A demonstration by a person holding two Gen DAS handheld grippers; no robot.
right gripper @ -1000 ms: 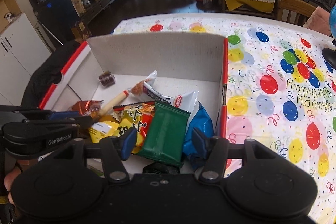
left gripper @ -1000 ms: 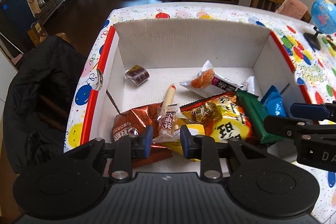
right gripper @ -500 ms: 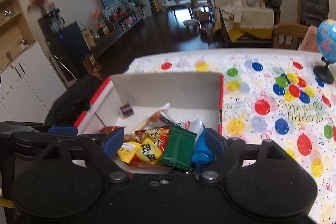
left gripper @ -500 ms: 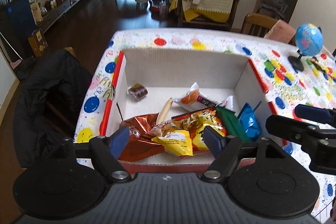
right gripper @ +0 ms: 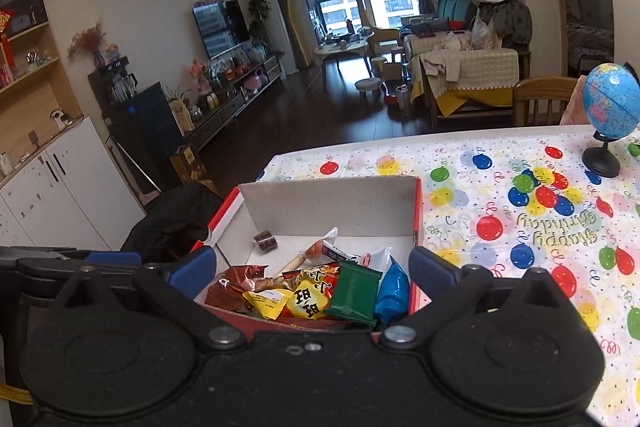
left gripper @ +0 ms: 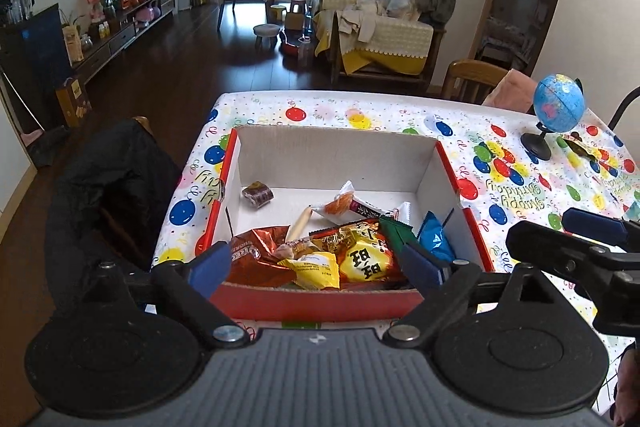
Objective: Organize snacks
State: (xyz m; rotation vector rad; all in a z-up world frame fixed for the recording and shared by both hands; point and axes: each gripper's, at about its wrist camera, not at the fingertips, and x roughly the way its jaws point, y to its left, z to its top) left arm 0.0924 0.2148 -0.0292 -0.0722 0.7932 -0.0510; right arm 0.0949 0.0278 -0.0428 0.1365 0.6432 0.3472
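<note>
A red-rimmed cardboard box (left gripper: 336,155) stands on the table and holds several snack packs: a yellow pack (left gripper: 366,259), a small yellow pack (left gripper: 314,269), a brown Oreo pack (left gripper: 256,259), a green pack (left gripper: 396,229), a blue pack (left gripper: 434,237) and a small brown candy (left gripper: 258,194). My left gripper (left gripper: 316,267) is open and empty, raised above the box's near edge. My right gripper (right gripper: 312,269) is open and empty, also above the near edge. The box (right gripper: 332,203), green pack (right gripper: 352,293) and blue pack (right gripper: 394,289) also show in the right wrist view.
A balloon-print cloth (left gripper: 500,171) covers the table. A small globe (left gripper: 558,105) stands at the far right; it also shows in the right wrist view (right gripper: 610,101). A chair with a black jacket (left gripper: 108,187) stands left of the table.
Both grippers have opened wide and pulled up and back from the box. The left one let go of the small yellow pack, which now lies among the snacks.
</note>
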